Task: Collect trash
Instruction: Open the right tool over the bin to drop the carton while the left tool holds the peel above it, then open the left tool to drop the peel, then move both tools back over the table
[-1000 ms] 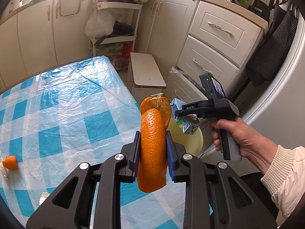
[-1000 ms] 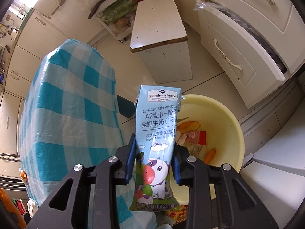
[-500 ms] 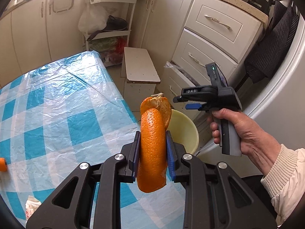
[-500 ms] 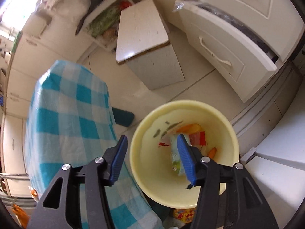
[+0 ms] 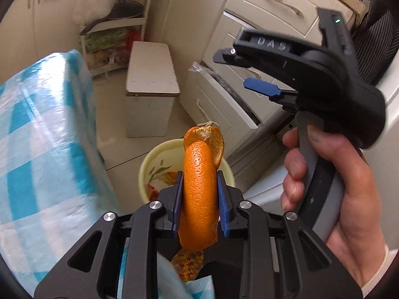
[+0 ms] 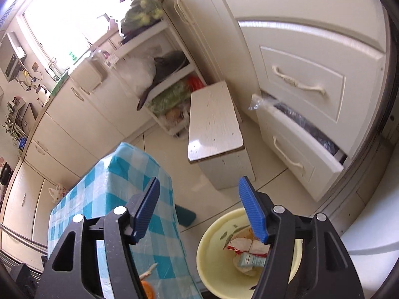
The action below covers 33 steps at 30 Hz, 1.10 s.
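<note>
My left gripper point(image 5: 199, 194) is shut on an orange peel point(image 5: 199, 186) and holds it above the near rim of a pale yellow bin point(image 5: 149, 159) on the floor. My right gripper point(image 6: 199, 209) is open and empty, raised above the bin point(image 6: 212, 249); it also shows in the left wrist view point(image 5: 234, 67), up and right of the peel. The milk carton point(image 6: 249, 260) lies inside the bin with red wrappers point(image 6: 237, 244). Another bit of orange peel point(image 6: 147, 286) lies on the table by the right gripper's base.
The table with its blue-checked cloth point(image 5: 37, 149) stands left of the bin. A white stool point(image 6: 214, 129) stands on the floor beyond it. A half-open drawer point(image 6: 299, 139) juts out at the right. A shelf rack point(image 6: 159, 74) stands further back.
My right gripper opened and dropped the milk carton into the bin, then lifted up. My left gripper carried the orange peel off the table edge toward the bin.
</note>
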### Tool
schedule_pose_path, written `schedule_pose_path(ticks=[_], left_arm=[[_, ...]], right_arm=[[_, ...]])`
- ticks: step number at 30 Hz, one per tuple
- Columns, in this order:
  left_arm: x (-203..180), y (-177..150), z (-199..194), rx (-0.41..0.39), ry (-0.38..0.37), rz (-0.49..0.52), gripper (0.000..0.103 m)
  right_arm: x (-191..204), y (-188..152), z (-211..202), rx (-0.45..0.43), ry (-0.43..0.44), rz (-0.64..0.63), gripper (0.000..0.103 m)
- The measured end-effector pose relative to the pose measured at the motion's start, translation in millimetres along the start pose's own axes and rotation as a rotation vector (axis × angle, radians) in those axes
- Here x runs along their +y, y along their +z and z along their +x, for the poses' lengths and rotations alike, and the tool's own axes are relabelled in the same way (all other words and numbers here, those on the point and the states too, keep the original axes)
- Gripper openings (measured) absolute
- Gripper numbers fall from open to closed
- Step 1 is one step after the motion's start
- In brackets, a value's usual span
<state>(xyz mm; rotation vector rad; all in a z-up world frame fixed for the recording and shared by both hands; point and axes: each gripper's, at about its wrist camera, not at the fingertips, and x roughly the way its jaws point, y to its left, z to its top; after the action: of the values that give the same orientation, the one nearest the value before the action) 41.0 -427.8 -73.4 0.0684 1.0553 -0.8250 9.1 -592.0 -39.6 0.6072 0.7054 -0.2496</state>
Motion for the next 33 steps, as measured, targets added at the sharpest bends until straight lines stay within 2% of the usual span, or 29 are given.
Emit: schedule_pose_path(ticks=[3,5,7,9,15,19,23,25,28,30,33], left_arm=[[-12,10,24,0.037,0.006,0.015,0.029],[-13,14,33,0.049,0.020,0.007,0.036],[-10,14,32,0.043,0.030,-0.003,0.047],[-8,13,26,0.033,0.037,-0.004,0.049],[9,-5,-41,-0.064,0.103,0.033,0.053],[46,-36,-116,-0.155,0.221,0.053,0.060],[101,-81,-183,-0.195,0.340,0.034,0.068],[130,-107,-206,-0.188,0.361,0.016,0.074],[160,-134,-219,-0.139,0.332,-0.016,0.079],[169,-143,-216,-0.105,0.306,-0.003,0.083],[174,-155,-196,-0.061,0.345,0.045,0.083]], right_arm=[[-5,4,-2,-0.018,-0.011,0.005,0.064],[-10,6,-2,-0.025,-0.028,0.006,0.064],[-14,8,-4,-0.032,-0.032,0.020,0.064],[-14,9,-8,-0.043,-0.032,0.019,0.064],[-2,6,-6,-0.028,-0.038,-0.040,0.065],[13,-1,-8,-0.003,-0.022,-0.107,0.068],[41,-16,-10,0.067,0.031,-0.203,0.070],[59,-27,-13,0.107,0.076,-0.260,0.071],[89,-46,-20,0.168,0.157,-0.343,0.072],[110,-63,-26,0.194,0.194,-0.409,0.072],[134,-96,-37,0.234,0.228,-0.483,0.073]])
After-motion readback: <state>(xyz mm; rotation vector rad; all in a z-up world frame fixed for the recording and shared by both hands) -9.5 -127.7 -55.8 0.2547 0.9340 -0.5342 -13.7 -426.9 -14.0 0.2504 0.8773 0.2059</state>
